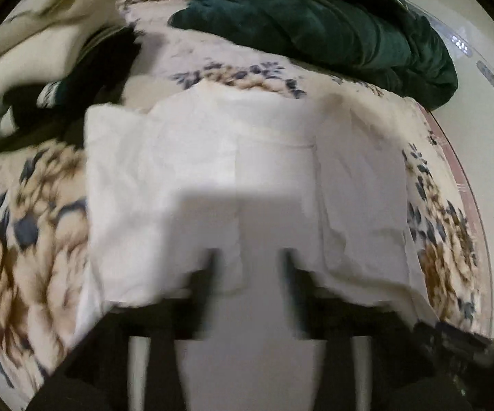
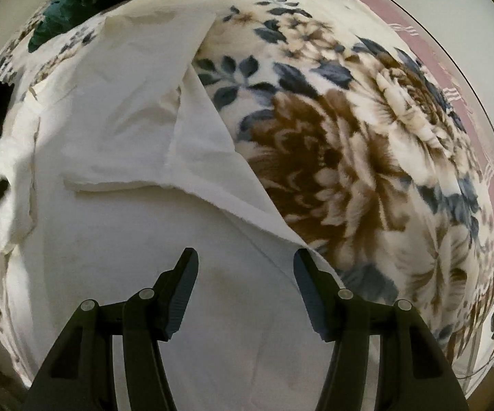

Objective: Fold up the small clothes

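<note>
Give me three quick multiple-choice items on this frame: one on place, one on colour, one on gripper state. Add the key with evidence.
1. Where does the bunched dark green plush blanket lie relative to the flat white cotton garment?
A. beyond its far edge
B. under it
C. folded inside it

2. What colour are the big flowers on the fleece floral bedspread?
A. red
B. brown and cream
C. yellow

3. How are the right gripper's fingers?
A. shut on cloth
B. apart, holding nothing
C. out of view

Key: A, the blanket sits past the garment; B, seen on the bedspread; B, the right gripper shows white cloth between spread fingers.
</note>
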The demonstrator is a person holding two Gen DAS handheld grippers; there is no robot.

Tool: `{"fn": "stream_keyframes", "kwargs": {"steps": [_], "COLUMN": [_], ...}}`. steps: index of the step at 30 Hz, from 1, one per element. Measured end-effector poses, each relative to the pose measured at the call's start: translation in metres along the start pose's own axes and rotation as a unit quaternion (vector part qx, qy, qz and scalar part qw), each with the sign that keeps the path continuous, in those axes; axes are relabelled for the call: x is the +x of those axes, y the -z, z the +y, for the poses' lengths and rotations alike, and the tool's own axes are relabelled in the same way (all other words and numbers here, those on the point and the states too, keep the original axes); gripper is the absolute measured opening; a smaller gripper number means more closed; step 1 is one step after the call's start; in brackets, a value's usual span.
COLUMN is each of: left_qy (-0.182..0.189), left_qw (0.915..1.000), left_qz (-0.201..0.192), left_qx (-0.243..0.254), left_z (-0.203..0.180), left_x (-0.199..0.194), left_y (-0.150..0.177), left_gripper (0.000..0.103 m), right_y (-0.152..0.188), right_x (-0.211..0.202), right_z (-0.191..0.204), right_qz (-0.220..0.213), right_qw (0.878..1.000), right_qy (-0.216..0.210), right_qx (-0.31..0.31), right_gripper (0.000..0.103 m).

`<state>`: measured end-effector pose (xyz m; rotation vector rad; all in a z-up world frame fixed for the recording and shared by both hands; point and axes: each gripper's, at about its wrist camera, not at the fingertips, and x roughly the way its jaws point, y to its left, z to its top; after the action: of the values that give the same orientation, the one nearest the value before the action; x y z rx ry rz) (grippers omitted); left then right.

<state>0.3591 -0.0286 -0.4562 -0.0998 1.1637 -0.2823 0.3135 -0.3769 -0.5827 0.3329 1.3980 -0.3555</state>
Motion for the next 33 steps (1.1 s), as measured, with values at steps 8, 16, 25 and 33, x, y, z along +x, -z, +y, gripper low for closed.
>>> {"fn": "stream_keyframes", "kwargs": {"steps": [8,16,25,33], "left_qy": [-0.105,-0.179,-0.13,-0.085], "left_qw": [0.9922,0.9828,0.9915,0.9927], "left_qz": [-0.002,0.047,0.005,0.08], "left_qx": [-0.067,0.007,-0.001,-0.03], "left_z": [0.058,0.057,-0.012,-0.157], "left_x": [0.014,0.074,-0.029,-0.049], "left_y": [-0.034,-0.039,0.009,0.102], "left_gripper": [0.087,0.087,0.097,0.097], "right_y": [-0.017,-0.025,-0.036,-0.063], "right_x": [-0.027,-0.033,-0.084,-0.111], "right_z": [0.002,-0.029,-0.085,-0.143], "right_qz": [0.012,0.023,0.036,0.112], "right_qw": [0.998,0.998,0.995,0.977], "right_qy": [-0.067,-0.048,-0.086,-0.143], "right_qx": [-0.018,-0.014,-0.039,-0.114], "right_gripper": [0.06,0.06,0.092,0.089]}}
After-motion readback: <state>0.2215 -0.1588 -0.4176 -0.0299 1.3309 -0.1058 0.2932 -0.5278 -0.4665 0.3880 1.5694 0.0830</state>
